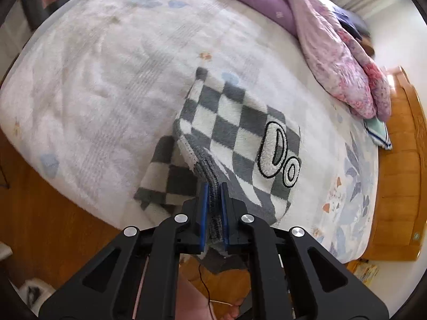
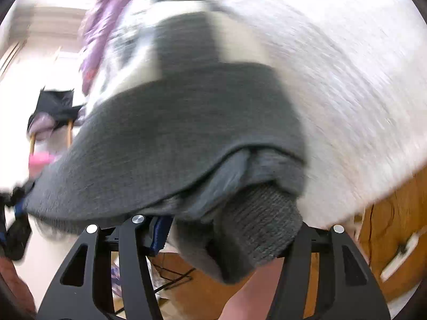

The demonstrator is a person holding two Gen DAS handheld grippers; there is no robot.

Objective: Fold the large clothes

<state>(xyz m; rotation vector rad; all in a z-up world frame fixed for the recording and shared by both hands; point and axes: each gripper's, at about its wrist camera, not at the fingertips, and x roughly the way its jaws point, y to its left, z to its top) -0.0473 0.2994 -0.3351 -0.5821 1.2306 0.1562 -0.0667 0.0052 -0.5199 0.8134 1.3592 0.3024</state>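
A grey-and-white checkered fleece garment (image 1: 234, 128) with "Do" lettering lies partly folded near the front edge of the bed (image 1: 101, 85). My left gripper (image 1: 214, 189) is shut on its grey ribbed hem (image 1: 213, 176) and holds it lifted at the bed's edge. In the blurred right wrist view the same garment's grey hem (image 2: 173, 138) drapes over my right gripper (image 2: 213, 229) and hides the right finger. Its blue left pad (image 2: 160, 232) shows beside the bunched cloth. I cannot tell if the jaws are closed.
A purple and pink floral quilt (image 1: 333, 48) is heaped at the back right of the bed. A folded teal cloth (image 1: 379, 133) lies by the wooden bed frame (image 1: 403, 146). Wooden floor (image 1: 40, 226) lies in front of the bed.
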